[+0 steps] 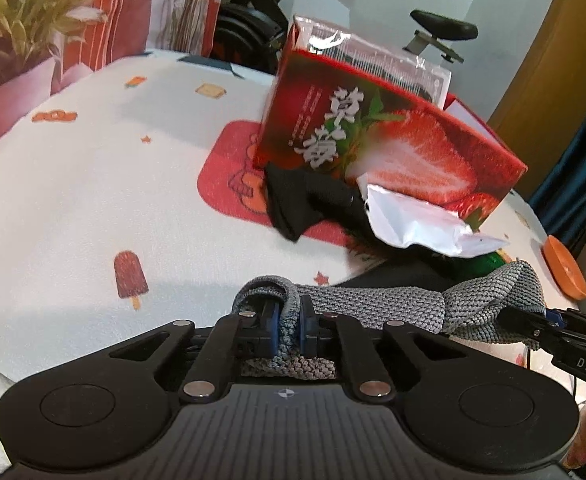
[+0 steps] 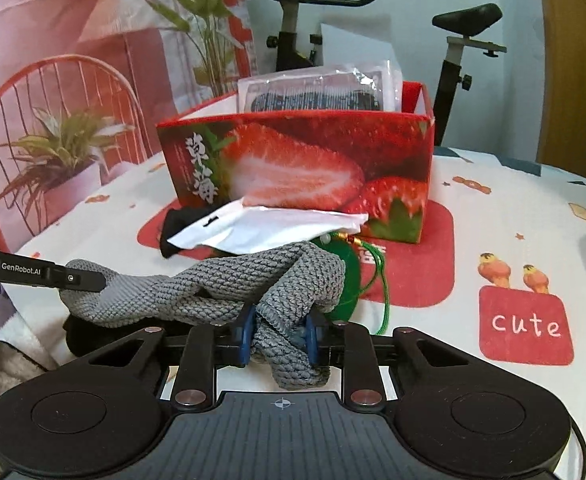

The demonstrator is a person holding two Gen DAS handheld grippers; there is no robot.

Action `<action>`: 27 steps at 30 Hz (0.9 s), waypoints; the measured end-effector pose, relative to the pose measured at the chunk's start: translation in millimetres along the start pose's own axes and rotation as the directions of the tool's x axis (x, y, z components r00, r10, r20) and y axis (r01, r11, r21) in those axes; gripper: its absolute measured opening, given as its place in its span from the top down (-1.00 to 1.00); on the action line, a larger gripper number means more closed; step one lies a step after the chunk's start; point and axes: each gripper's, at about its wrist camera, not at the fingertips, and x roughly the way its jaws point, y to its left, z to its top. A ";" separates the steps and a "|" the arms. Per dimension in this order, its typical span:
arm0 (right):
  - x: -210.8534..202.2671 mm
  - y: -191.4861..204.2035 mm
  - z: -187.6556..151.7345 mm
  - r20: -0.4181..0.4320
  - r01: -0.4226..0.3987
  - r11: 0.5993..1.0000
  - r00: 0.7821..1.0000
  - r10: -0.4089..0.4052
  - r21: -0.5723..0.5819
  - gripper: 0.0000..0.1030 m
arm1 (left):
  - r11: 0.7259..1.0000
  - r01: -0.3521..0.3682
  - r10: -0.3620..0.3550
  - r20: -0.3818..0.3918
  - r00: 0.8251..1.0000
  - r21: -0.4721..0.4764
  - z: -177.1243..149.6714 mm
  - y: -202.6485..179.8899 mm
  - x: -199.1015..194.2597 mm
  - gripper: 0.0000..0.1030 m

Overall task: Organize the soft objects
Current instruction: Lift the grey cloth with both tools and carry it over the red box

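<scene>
A grey knitted cloth [image 1: 373, 308] stretches between both grippers above the table's near edge. My left gripper [image 1: 289, 320] is shut on its left end, the blue pads pinching a fold. My right gripper [image 2: 279, 332] is shut on the other end of the grey knitted cloth [image 2: 229, 284], bunched between its pads. Each gripper shows at the edge of the other's view, clamped on the fabric. Behind stands a red strawberry-print box [image 2: 305, 168] with a clear plastic packet [image 2: 317, 88] sticking out of it. A black cloth [image 1: 305, 200] and a white pouch [image 1: 417, 220] lie before the box.
A green round charm with a tassel [image 2: 353, 276] lies under the grey cloth. The table has a white printed cover [image 1: 93, 200] with a red mat [image 2: 429, 264]. An orange disc [image 1: 565, 272] sits at the right edge. A potted plant, a red wire chair and an exercise bike stand behind.
</scene>
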 end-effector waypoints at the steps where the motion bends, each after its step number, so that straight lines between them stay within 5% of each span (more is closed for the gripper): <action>1: -0.5 -0.2 0.9 0.002 -0.004 1.000 1.000 0.004 0.002 0.56 | 1.000 0.000 0.000 0.006 1.000 0.001 0.9 -0.1 -1.4 0.82; 13: -12.3 -1.0 28.7 0.052 -0.100 0.995 0.994 0.098 0.027 0.56 | 0.999 -0.006 0.000 0.129 0.992 0.047 22.1 -3.9 -32.7 0.83; 20: -13.7 -12.0 64.3 0.101 -0.177 0.979 0.981 0.166 0.103 0.56 | 0.997 0.008 -0.025 0.216 0.976 0.082 52.1 -8.8 -56.6 0.83; 27: -10.1 -12.5 109.8 0.137 -0.162 0.985 0.978 0.154 0.050 0.56 | 0.995 0.030 -0.056 0.293 0.954 0.091 92.0 -16.5 -65.7 0.83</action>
